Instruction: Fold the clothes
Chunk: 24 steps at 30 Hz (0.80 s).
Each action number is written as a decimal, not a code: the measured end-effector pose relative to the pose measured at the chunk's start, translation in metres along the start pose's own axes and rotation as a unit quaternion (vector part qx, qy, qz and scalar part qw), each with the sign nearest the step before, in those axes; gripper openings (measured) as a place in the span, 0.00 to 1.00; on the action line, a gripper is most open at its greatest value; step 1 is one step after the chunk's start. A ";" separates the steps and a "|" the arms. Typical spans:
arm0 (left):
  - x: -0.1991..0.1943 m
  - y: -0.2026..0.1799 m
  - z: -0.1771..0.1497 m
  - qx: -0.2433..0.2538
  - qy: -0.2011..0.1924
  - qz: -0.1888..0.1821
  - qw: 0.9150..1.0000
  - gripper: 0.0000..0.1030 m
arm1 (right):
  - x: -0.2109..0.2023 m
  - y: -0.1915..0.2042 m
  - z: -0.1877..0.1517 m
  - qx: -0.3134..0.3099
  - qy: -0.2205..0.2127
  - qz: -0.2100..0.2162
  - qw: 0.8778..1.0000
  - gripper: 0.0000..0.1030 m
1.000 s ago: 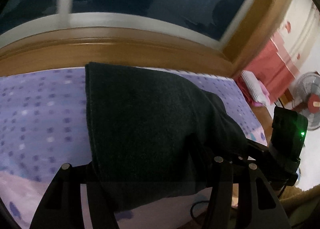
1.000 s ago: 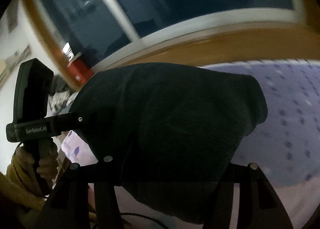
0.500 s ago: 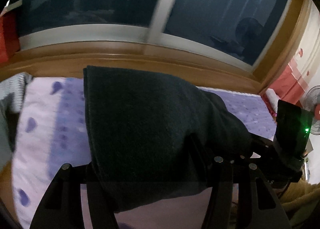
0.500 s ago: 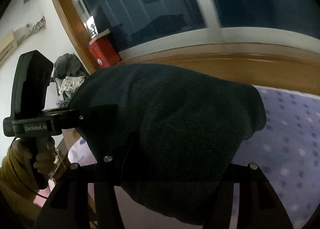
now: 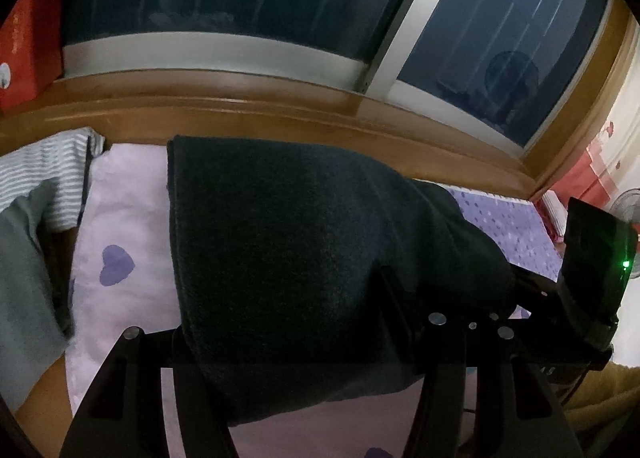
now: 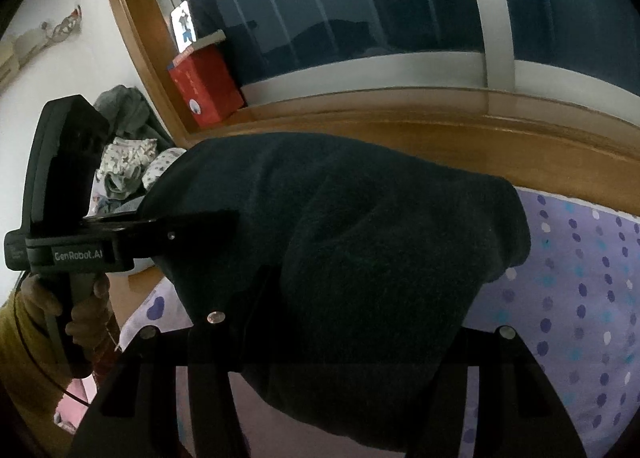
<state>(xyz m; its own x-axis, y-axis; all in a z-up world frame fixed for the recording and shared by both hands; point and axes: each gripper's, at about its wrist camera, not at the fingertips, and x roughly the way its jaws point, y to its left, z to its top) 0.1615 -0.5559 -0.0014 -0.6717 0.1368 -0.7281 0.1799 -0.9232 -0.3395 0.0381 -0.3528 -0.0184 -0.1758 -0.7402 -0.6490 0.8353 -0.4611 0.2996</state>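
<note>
A thick folded dark garment point(image 5: 304, 242) hangs above the bed, carried between both grippers. In the left wrist view it fills the space between the jaws of my left gripper point(image 5: 304, 322) and hides the fingertips; the jaws stand partly apart, shut on the bundle. My right gripper point(image 5: 520, 290) reaches into the same bundle from the right. In the right wrist view the garment point(image 6: 360, 242) likewise covers my right gripper point(image 6: 344, 338), shut on it, and the left gripper point(image 6: 188, 226) enters from the left, held by a person's hand point(image 6: 88, 298).
Below lies a bed: pink sheet with purple hearts point(image 5: 120, 226), purple dotted sheet point(image 6: 580, 298). Striped and grey clothes point(image 5: 40, 178) lie at its left end, with a clothes pile point(image 6: 128, 162) beyond. A wooden window sill point(image 5: 280, 106) holds a red box point(image 6: 204, 86). A fan point(image 5: 628, 202) stands far right.
Both grippers have carried the garment leftward along the bed, from over the purple dotted sheet to the pink end near the striped clothes. The grip on the garment looks unchanged.
</note>
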 end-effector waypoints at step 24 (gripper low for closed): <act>-0.025 -0.004 -0.027 0.035 0.042 0.111 0.992 0.63 | -0.042 -0.014 -0.058 -0.046 0.023 -0.046 0.998 0.53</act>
<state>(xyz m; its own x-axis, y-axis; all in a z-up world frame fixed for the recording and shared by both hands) 0.1970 -0.5460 0.0015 -0.5591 -0.0460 -0.8279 0.2645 -0.9562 -0.1255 0.0643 -0.2869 -0.0360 -0.2314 -0.6721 -0.7034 0.8615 -0.4775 0.1728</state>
